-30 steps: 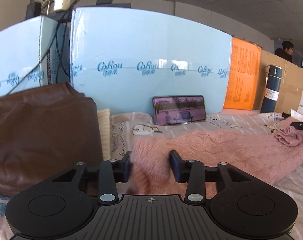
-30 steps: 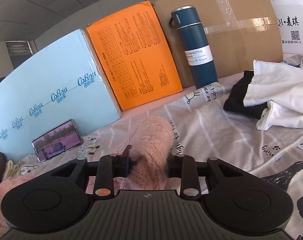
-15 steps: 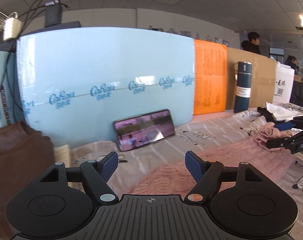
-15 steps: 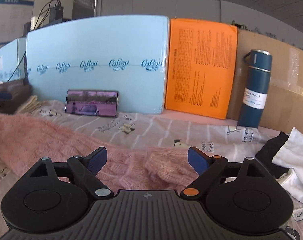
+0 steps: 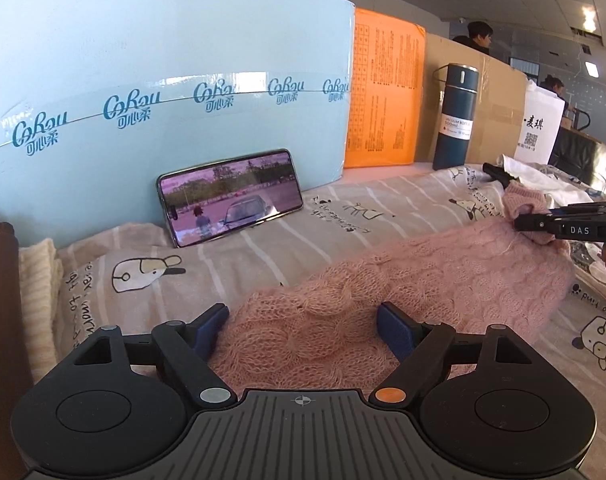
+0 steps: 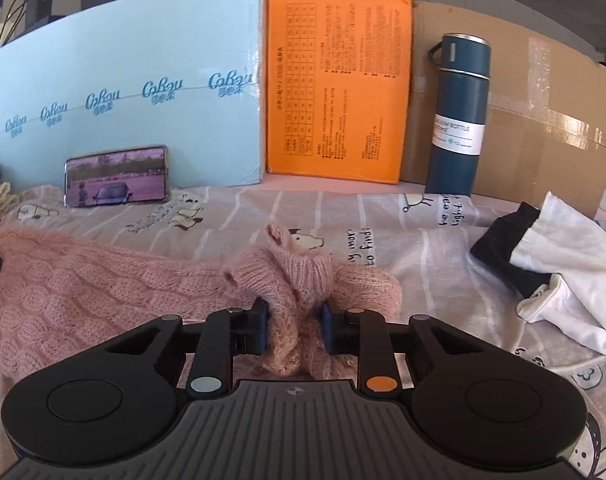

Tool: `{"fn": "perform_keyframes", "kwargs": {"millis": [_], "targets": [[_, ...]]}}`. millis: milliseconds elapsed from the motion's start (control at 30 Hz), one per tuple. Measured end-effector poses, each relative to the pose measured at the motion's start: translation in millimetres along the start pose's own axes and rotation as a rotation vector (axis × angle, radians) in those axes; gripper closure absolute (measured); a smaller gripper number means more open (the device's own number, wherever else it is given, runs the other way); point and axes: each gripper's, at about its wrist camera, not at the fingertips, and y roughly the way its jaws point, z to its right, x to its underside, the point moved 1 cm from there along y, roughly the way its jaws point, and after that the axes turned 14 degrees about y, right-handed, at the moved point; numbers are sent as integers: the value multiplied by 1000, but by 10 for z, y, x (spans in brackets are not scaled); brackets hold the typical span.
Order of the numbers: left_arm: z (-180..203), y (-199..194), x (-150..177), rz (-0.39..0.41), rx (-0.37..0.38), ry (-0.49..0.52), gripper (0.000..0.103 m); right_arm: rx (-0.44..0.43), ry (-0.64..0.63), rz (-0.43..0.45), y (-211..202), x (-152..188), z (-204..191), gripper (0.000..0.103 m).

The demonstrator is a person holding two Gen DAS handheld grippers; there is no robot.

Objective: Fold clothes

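Tongs first: our left tongs (image 5: 303, 326) stand wide and are opening further, their blue pads (image 5: 395, 330) set to either side of a hump of the pink sweater (image 5: 423, 280) without pressing on it. Our right tongs (image 6: 294, 330) are closing, and between their blue pads (image 6: 261, 330) a bunched fold of the same sweater is squeezed near its ribbed cuff (image 6: 299, 268); the wool bulges out above and below the pinch.

We see the sweater lying stretched across the surface in front of us, from the left tongs to the right ones. It is a fuzzy, loose cable knit, with thick twisted ropes of stitch along its length and finer ribbing at the cuff, which stands up crumpled just beyond the right tongs.

Under it lies a thin printed sheet (image 6: 403, 248), pale with grey stripes, cartoon animals and lettering, slightly wrinkled. A phone (image 5: 231, 196) with a lit glossy screen leans against a smooth pale blue board (image 5: 163, 60). Beside that stands a matte orange panel (image 6: 335, 88) covered in small print, then taped brown cardboard (image 6: 543, 112). A tall cylindrical dark blue flask (image 6: 459, 120) with a metal rim and a white label stands upright before the cardboard. To the right lie a smooth white garment (image 6: 575, 264) and a black cloth (image 6: 507, 252), both crumpled and touching.
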Motion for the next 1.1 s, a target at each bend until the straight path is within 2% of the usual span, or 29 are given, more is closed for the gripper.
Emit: {"fn": "perform_keyframes", "kwargs": {"millis": [100, 167, 233, 333, 400, 467, 500, 533, 600, 633, 700, 800, 867, 1000, 1100], "targets": [[-57, -56, -6, 19, -4, -20, 19, 68, 12, 81, -106, -30, 75, 82], [-70, -67, 11, 12, -4, -18, 19, 92, 38, 106, -147, -55, 153, 82], [-67, -86, 32, 9, 3, -5, 19, 156, 53, 141, -185, -71, 242, 82], [-29, -139, 46, 18, 15, 21, 19, 266, 76, 166, -202, -77, 409, 82], [-14, -168, 44, 29, 21, 23, 20, 300, 118, 150, -183, -92, 510, 82], [1, -182, 52, 36, 19, 28, 21, 336, 160, 132, -162, -106, 608, 78], [4, -185, 55, 37, 16, 29, 23, 362, 177, 123, -147, -109, 639, 65], [8, -193, 55, 40, 12, 31, 25, 398, 193, 120, -141, -112, 668, 52], [10, -208, 55, 45, 0, 34, 42, 447, 228, 122, -128, -81, 742, 43], [8, -214, 57, 45, -8, 36, 47, 463, 250, 123, -132, -81, 779, 37], [5, -226, 61, 48, -19, 41, 67, 505, 297, 120, -138, -80, 862, 36], [22, -265, 62, 66, -2, 57, 81, 502, 343, 146, -176, -84, 927, 36], [45, -298, 54, 84, 0, 69, 82, 479, 344, 189, -216, -93, 913, 35], [98, -371, 41, 113, -10, 79, 86, 401, 314, 298, -327, -110, 826, 24], [162, -396, 48, 121, -11, 87, 86, 308, 281, 355, -397, -110, 748, 19]]}}
